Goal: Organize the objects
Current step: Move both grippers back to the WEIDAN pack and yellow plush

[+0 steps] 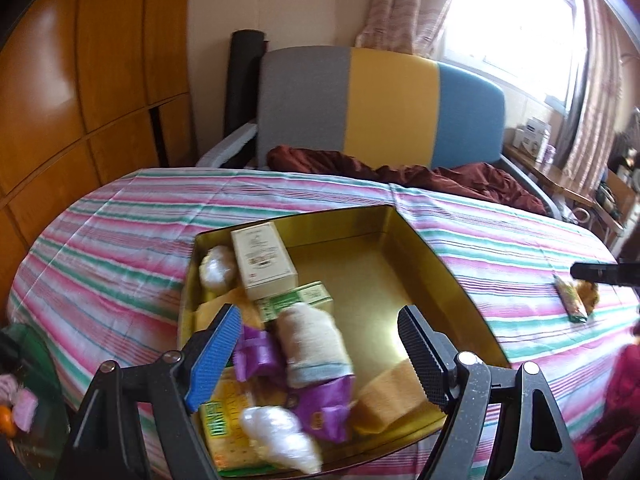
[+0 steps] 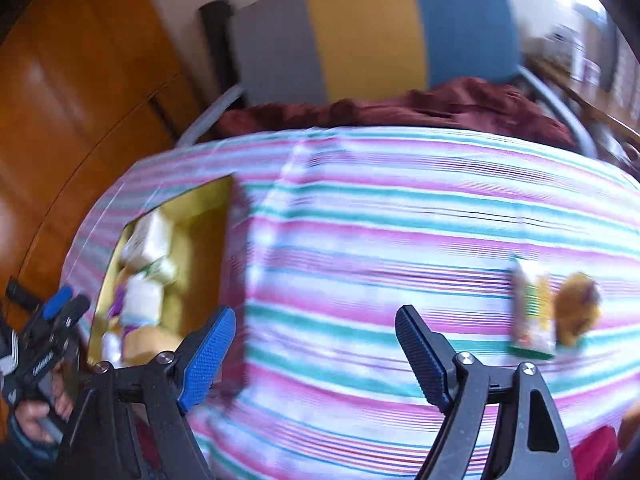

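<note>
**Two stragglers left outside the tin**

The left hand-held gripper (image 1: pixel 318 342) hangs over the gold tin (image 1: pixel 448 276) with its jaws apart and empty; packets and rolls crowd the tin's left half, and the right half is bare. The right hand-held gripper (image 2: pixel 316 344), also spread and empty, faces the green packet (image 2: pixel 532 312) and the brown snack (image 2: pixel 578 308) just beside it — apparently the next pickup. Open striped table (image 2: pixel 360 220) lies between them; the table's right edge is near.

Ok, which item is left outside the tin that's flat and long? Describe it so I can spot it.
Start from the gold tin on the striped cloth, then look well right of it. Two items lie there alone: the flat green-and-yellow packet is nearer the tin, long and rectangular, unlike the rounded orange-brown item beside it.
</note>
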`<state>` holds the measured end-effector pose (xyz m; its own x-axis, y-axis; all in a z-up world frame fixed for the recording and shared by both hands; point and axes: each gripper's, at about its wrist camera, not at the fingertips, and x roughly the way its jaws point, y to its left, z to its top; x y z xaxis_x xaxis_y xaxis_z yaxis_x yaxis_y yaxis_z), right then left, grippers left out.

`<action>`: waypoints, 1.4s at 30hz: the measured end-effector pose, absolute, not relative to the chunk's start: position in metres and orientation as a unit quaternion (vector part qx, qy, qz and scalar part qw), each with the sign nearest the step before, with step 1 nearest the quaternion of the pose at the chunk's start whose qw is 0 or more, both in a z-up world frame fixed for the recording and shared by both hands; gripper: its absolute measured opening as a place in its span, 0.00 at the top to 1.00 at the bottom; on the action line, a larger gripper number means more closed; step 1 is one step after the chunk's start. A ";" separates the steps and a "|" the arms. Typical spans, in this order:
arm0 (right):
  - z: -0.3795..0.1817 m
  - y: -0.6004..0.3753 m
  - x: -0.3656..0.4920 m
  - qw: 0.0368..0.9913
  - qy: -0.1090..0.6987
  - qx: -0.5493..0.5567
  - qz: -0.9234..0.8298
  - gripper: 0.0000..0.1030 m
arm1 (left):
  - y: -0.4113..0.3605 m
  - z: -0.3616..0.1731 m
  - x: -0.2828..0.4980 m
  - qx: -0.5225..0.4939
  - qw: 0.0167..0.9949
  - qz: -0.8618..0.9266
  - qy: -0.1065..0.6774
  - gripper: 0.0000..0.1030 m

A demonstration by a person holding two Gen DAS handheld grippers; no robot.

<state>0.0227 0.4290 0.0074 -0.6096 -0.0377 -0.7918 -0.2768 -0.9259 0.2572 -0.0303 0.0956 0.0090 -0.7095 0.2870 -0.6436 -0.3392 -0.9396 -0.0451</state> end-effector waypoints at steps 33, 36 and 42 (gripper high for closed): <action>-0.037 0.645 0.133 0.292 0.444 -0.272 0.802 0.18 | 0.455 -0.044 0.003 -0.441 0.418 0.782 0.141 0.20; -0.037 0.645 0.135 0.288 0.447 -0.265 0.804 0.18 | 0.485 -0.050 0.000 -0.447 0.421 0.775 0.151 0.18; -0.037 0.644 0.130 0.274 0.442 -0.272 0.809 0.18 | 0.537 -0.068 -0.004 -0.460 0.420 0.763 0.174 0.17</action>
